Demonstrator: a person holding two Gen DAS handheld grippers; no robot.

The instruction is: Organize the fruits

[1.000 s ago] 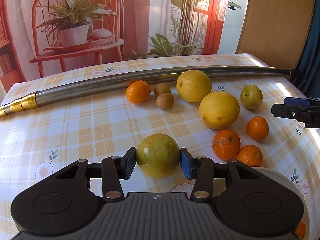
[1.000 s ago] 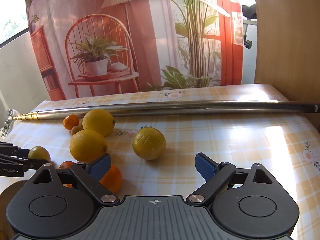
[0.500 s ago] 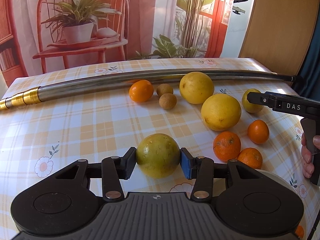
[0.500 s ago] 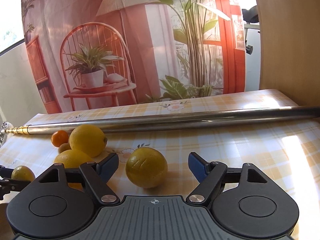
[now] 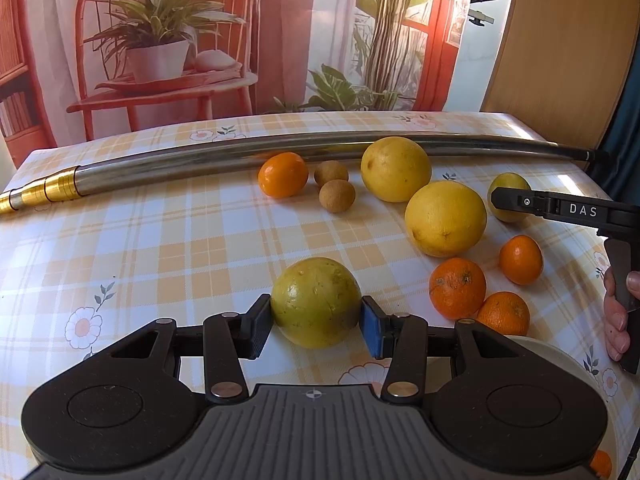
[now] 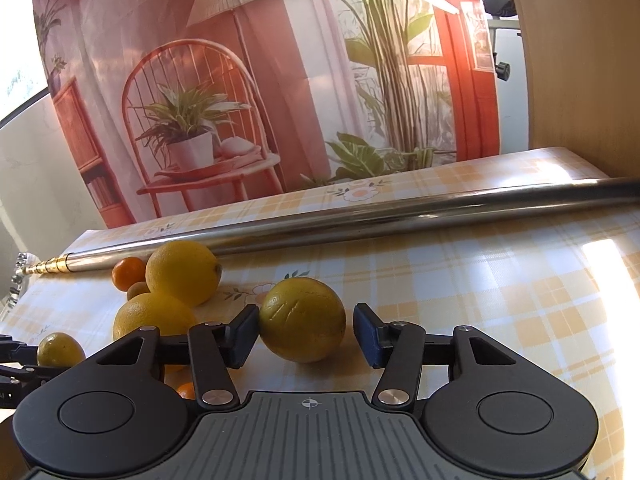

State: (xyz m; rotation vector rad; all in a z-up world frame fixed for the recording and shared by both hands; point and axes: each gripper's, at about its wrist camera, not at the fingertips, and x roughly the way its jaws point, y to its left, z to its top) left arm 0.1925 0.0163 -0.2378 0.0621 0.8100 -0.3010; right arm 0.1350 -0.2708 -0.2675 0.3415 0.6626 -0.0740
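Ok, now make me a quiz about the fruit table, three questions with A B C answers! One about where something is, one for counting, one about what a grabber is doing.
1. Where does the metal pole lie?
A. Across the table, behind the fruit
B. Upright in a vase
C. Inside a bowl

2. How many small brown fruits show in the left wrist view?
A. One
B. Two
C. Five

3. What is the left gripper doing?
A. Open over bare cloth
B. Shut on a greenish-yellow fruit
C. Shut on a banana

Answers:
1 A: the pole spans the far side, beyond all the fruit.
2 B: a pair sits beside the far orange.
3 B: both pads press that fruit's sides.
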